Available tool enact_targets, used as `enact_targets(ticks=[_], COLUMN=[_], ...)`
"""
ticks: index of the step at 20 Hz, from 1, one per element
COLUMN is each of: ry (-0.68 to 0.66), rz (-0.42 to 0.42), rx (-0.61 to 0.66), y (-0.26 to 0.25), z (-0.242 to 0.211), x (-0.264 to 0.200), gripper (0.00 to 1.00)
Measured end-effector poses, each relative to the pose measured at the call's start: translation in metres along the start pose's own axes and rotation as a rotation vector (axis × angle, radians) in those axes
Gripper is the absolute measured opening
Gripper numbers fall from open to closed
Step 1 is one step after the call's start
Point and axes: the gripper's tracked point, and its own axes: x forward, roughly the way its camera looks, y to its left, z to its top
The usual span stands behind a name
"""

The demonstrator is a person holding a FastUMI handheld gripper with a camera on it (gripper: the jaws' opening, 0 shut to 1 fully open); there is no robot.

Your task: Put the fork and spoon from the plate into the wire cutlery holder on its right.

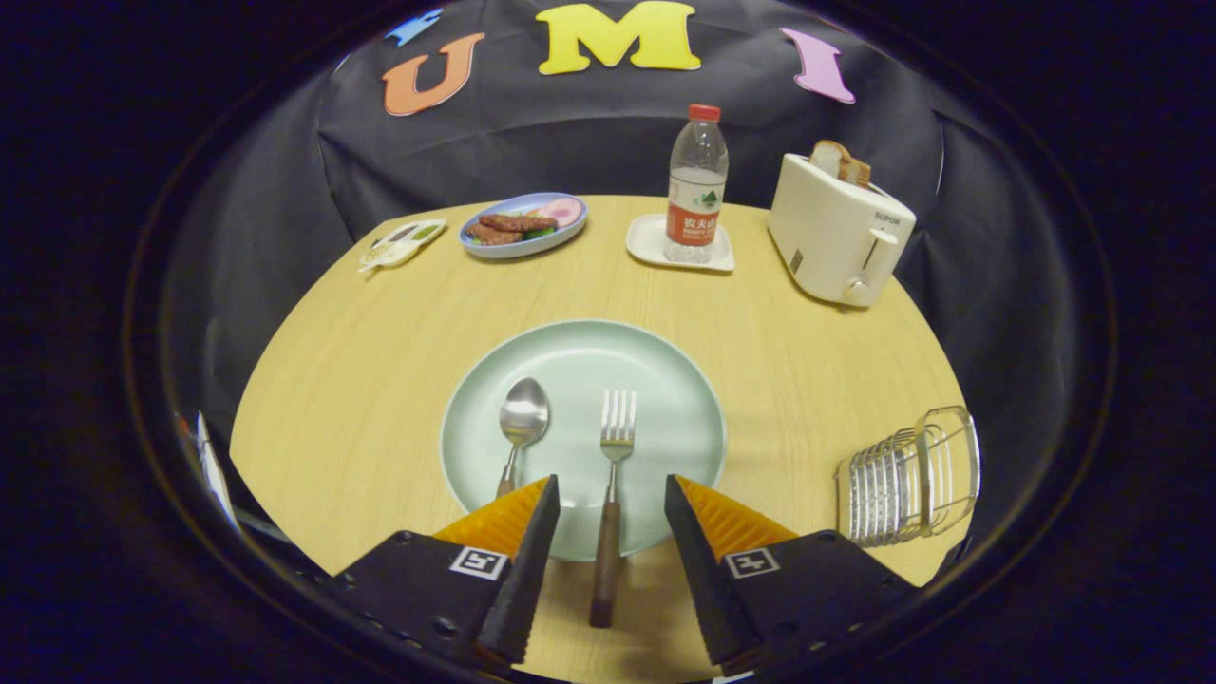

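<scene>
Fork lay between the spread fingers of the claw, which stood open and held nothing. Its long axis ran straight ahead, tines on the plate pointing away, handle overhanging onto the tabletop. Spoon lay parallel, left; the wire cutlery holder sat right.

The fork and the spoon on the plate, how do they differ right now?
The fork lies between the open gripper's fingers, while the spoon lies beside it, its handle running behind one finger. The fork's dark handle sticks out past the rim of the plate onto the table; the spoon's handle end is hidden. The fork has tines, the spoon a rounded bowl. Both heads are shiny metal, pointing away from the gripper.
</scene>
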Motion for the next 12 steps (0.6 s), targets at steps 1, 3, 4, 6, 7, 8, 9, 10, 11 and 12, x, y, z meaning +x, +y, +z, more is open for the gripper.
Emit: enact_targets(ticks=[1, 3, 4, 6, 7, 8, 9, 10, 11, 12], ry=[0.012, 0.043, 0.048, 0.059, 0.059, 0.063, 0.069, 0.079, 0.079, 0.091], rz=[-0.005, -0.019, -0.034, -0.046, -0.041, -0.048, -0.059, -0.049, -0.034, -0.053], rx=[0.001, -0.002, -0.005, 0.005, 0.011, 0.006, 0.009, 0.014, 0.015, 0.010], y=[0.001, -0.001, -0.003, -0.008, -0.006, -0.007, -0.011, -0.008, -0.007, -0.008], z=[-0.005, -0.013, -0.013, -0.015, -0.015, -0.017, -0.017, -0.015, -0.016, -0.018], x=[0.003, 0.012, 0.015, 0.022, 0.024, 0.023, 0.029, 0.026, 0.030, 0.017], gripper=[0.65, 0.60, 0.60, 0.38, 0.37, 0.37, 0.25, 0.12, 0.14, 0.14])
